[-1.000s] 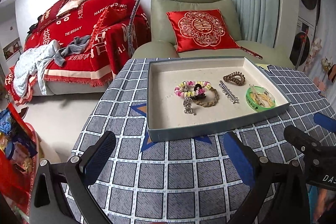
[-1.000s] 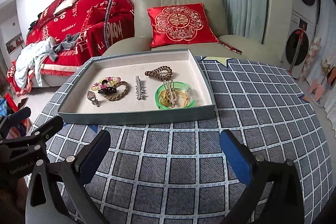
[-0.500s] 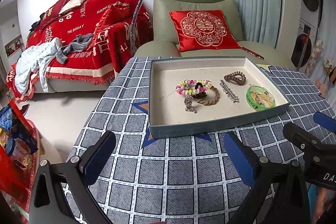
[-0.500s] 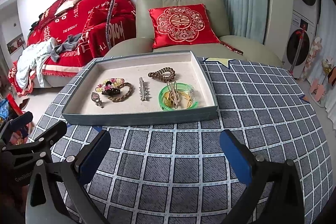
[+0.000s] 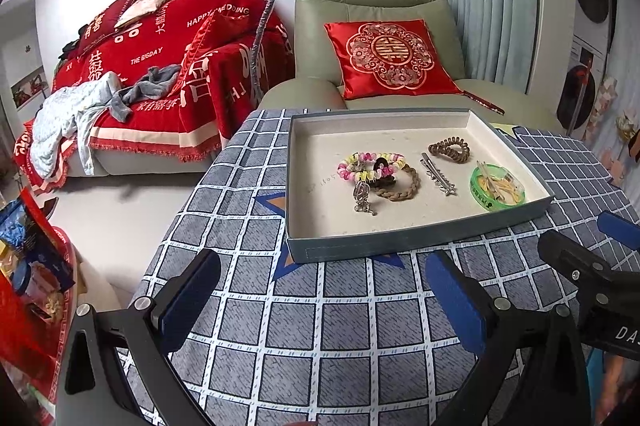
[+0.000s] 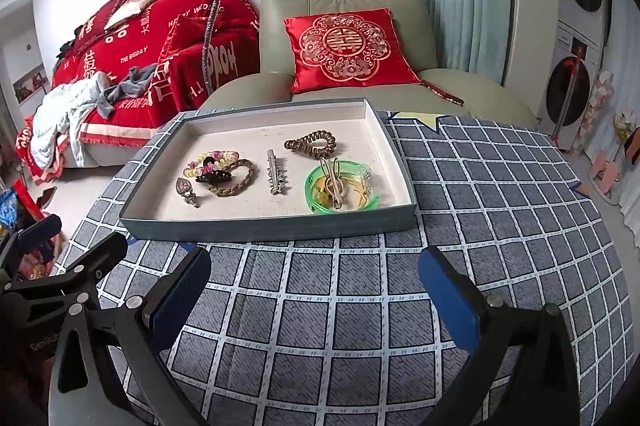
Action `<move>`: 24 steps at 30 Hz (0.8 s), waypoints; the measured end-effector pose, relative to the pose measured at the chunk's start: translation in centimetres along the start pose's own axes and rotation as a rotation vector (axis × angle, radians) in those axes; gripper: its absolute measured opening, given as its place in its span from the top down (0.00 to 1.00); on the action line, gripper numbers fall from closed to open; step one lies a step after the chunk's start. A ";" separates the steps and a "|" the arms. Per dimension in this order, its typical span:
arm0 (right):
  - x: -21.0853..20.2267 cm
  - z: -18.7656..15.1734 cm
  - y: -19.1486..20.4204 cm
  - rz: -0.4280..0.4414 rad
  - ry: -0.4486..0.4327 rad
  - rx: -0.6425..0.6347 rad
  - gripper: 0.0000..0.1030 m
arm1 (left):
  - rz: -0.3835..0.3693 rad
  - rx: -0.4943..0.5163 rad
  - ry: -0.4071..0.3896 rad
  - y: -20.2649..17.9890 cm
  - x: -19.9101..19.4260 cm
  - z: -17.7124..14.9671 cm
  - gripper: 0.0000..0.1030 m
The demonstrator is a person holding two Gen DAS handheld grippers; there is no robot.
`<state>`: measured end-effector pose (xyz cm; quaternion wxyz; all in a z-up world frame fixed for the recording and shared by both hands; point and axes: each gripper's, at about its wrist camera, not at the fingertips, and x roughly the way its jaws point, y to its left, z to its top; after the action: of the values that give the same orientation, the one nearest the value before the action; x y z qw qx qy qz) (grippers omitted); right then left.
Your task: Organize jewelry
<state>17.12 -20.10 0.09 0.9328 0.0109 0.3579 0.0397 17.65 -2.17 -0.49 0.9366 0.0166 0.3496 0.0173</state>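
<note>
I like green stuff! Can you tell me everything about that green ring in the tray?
The green ring looks like clear, shiny plastic, a wide bangle lying flat on the tray floor, in the near corner on the right. A pale hair clip lies across it, and thin yellow bands sit inside and over it. Neither gripper touches it.

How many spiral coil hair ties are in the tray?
2. The multicolored coil hair tie lies left-center, overlapping the braided band; the brown coil hair tie lies toward the back right. None appear hidden.
</note>
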 end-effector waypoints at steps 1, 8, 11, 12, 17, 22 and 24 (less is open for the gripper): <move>0.0 0.0 0.0 0.000 0.000 -0.001 0.00 | -0.001 0.000 0.000 0.0 0.0 0.0 0.00; -0.1 0.2 0.2 0.004 -0.002 -0.004 0.00 | 0.000 -0.002 0.002 0.0 -0.1 -0.1 0.00; -0.1 0.2 0.3 0.005 -0.001 -0.004 0.00 | 0.003 -0.004 0.003 0.1 -0.2 -0.1 0.00; -0.1 0.2 0.3 0.005 -0.001 -0.003 0.00 | 0.004 -0.004 0.004 0.1 -0.2 -0.1 0.00; -0.1 0.3 0.4 0.010 0.001 -0.001 0.00 | 0.004 -0.006 0.005 0.2 -0.1 -0.1 0.00; -0.2 0.3 0.4 0.012 -0.001 -0.003 0.00 | 0.001 -0.005 0.006 0.3 -0.1 -0.1 0.00; -0.2 0.3 0.5 0.011 -0.002 -0.003 0.00 | 0.003 -0.004 0.007 0.3 -0.1 -0.1 0.00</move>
<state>17.12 -19.65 0.48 0.9330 0.0114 0.3568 0.0455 17.52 -1.89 -0.46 0.9354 0.0151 0.3527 0.0194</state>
